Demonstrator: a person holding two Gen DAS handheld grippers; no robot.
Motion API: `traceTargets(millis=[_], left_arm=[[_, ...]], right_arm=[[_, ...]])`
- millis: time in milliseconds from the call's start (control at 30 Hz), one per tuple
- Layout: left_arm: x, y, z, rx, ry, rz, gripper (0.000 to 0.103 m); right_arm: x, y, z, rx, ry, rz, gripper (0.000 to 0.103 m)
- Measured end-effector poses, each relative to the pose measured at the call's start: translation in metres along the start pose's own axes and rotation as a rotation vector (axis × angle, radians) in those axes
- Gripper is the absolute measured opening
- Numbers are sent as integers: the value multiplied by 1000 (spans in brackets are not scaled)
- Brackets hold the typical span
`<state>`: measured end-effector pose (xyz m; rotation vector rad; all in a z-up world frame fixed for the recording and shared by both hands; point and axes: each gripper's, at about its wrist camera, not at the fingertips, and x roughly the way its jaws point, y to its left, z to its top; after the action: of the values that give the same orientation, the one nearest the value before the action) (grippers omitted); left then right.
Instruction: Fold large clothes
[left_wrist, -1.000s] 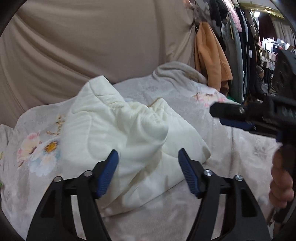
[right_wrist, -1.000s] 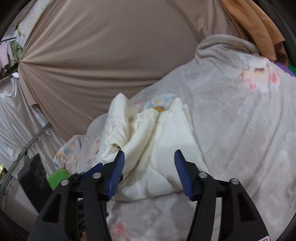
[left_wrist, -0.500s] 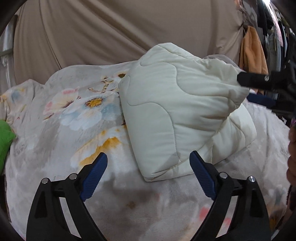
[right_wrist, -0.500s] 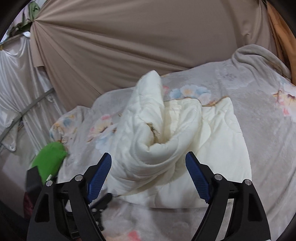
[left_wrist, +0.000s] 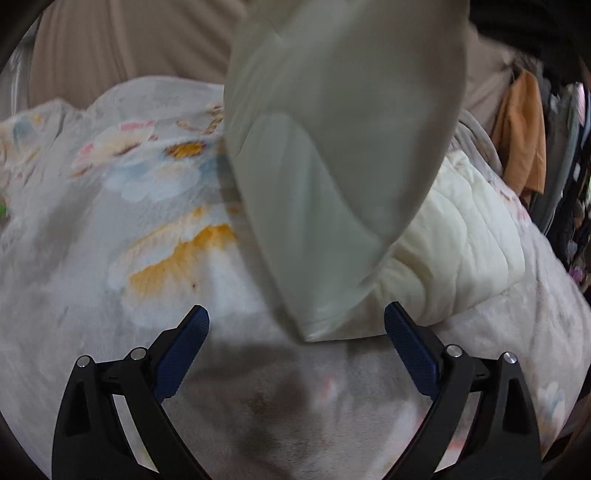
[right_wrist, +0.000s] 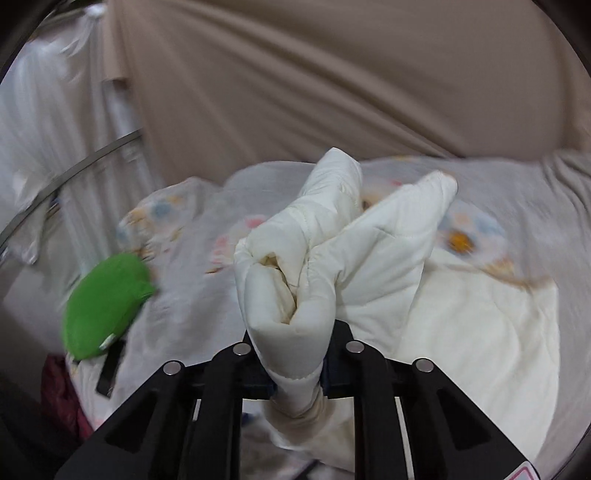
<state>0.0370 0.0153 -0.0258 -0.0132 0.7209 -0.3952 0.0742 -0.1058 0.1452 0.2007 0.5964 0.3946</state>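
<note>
While its jaws are closing, the right tongs (right_wrist: 295, 365) pinch a bunched fold of the cream quilted garment (right_wrist: 332, 236), and the padded cloth fills the gap between the black arms. From that pinch the garment rises in 2 puffy lobes and then spreads flat to the right over the floral blanket (right_wrist: 192, 280). To the left, a green cushion (right_wrist: 105, 299) lies on the blanket near its edge, blurred. Behind everything hangs a beige curtain (right_wrist: 332, 81).

In the left wrist view, the left tongs (left_wrist: 296, 328) stand spread wide, jaws opening, with nothing between the blue pads (left_wrist: 181, 350); bare blanket lies under them. Just beyond, a lifted flap of the garment hangs down with its lower corner near the gap, while the rest lies flat at right. Farther right hangs an orange garment (left_wrist: 524, 133).
</note>
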Motion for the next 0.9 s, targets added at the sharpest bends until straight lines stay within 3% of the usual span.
traceTargets(millis=[133,233,333,433,533,600,700,900], left_arm=[[-5,16,1,-78,-25,-54,95],[-8,13,3,-76,-31,-79,95],[-7,9,4,-60,-37,-37,95],[2,5,4,-51,-2,-42,95],[1,-6,5,-5,-12,-41,95],[0,-15,5,40,-29,-22,95],[2,-31,1,115,-35,33,95],[9,-33,13,157,-33,80,95]], right_arm=[[6,57,13,-135,8,92,13],[-4,66,7,-171,-47,90,12],[-32,16,-10,-32,-127,94,12],[-70,-61,-51,184,-204,9,11],[-95,-123,-101,364,-215,-73,11],[-101,-149,-130,416,-192,-116,11],[-95,-181,-166,509,-160,-81,11],[-74,-213,-194,650,-148,45,11]])
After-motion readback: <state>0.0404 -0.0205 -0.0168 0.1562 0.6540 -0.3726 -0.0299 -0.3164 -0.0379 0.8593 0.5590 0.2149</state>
